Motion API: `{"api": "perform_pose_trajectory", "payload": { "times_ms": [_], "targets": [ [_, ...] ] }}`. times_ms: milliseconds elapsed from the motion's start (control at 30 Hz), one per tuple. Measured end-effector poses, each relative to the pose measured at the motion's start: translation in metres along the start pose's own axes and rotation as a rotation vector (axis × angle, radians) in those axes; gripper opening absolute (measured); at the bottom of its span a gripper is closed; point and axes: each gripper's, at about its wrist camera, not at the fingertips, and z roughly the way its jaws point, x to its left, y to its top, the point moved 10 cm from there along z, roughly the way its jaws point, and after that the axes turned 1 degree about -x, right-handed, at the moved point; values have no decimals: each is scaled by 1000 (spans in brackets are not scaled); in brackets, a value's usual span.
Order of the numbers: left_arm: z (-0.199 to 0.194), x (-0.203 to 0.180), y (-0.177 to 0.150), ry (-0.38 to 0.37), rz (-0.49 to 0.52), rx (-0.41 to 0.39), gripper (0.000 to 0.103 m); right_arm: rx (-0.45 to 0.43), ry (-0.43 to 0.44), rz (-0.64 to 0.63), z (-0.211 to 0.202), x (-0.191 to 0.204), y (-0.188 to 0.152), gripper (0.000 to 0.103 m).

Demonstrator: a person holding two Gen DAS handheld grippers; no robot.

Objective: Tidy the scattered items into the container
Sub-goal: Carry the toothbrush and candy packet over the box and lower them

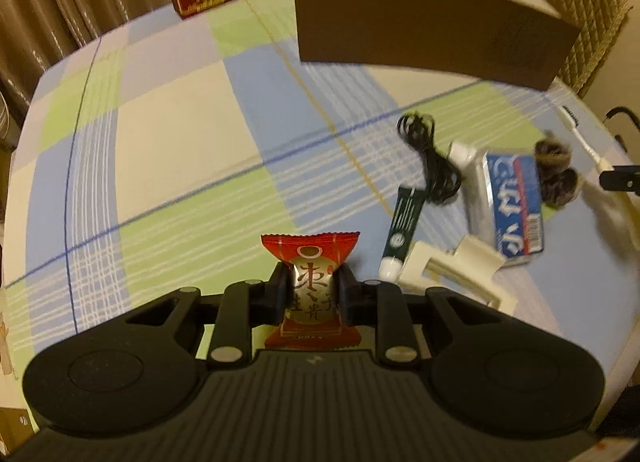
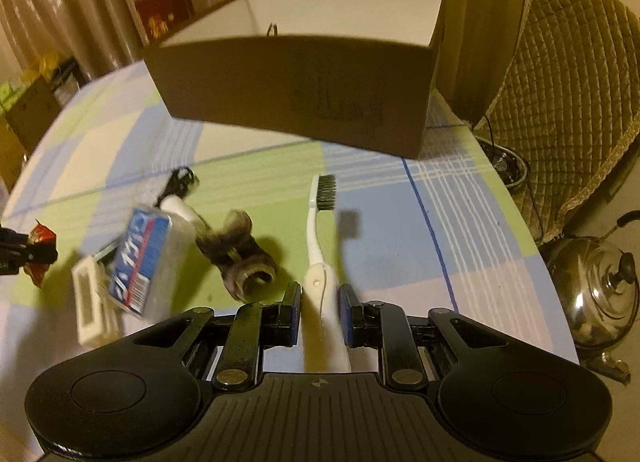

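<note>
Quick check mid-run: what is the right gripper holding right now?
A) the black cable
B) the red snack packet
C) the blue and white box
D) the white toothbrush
D: in the right wrist view the right gripper has its pads closed on the handle of the white toothbrush, whose bristled head points toward the brown box; the red snack packet sits in the left gripper.

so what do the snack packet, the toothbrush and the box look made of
Snack packet: glossy metallised plastic film, by its shine and crimped zigzag edge.
Toothbrush: smooth white plastic handle, dark bristles, probably nylon.
Box: matte brown outside, white inside, with thin, straight walls; likely cardboard.
</note>
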Motion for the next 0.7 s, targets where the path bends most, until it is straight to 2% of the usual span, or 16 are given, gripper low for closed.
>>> {"api": "perform_pose_trajectory", "payload": {
  "times_ms": [200, 433, 700],
  "targets": [
    [-22, -9, 29, -16, 31, -69, 20, -31, 41, 29, -12, 4, 20, 17],
    [-36, -28, 75, -77, 68, -151, 20, -73, 101, 33, -24, 10, 51, 17],
    [-44, -46, 136, -123, 123, -232, 20, -139, 166, 25, -35, 15, 102, 17]
  ]
}}
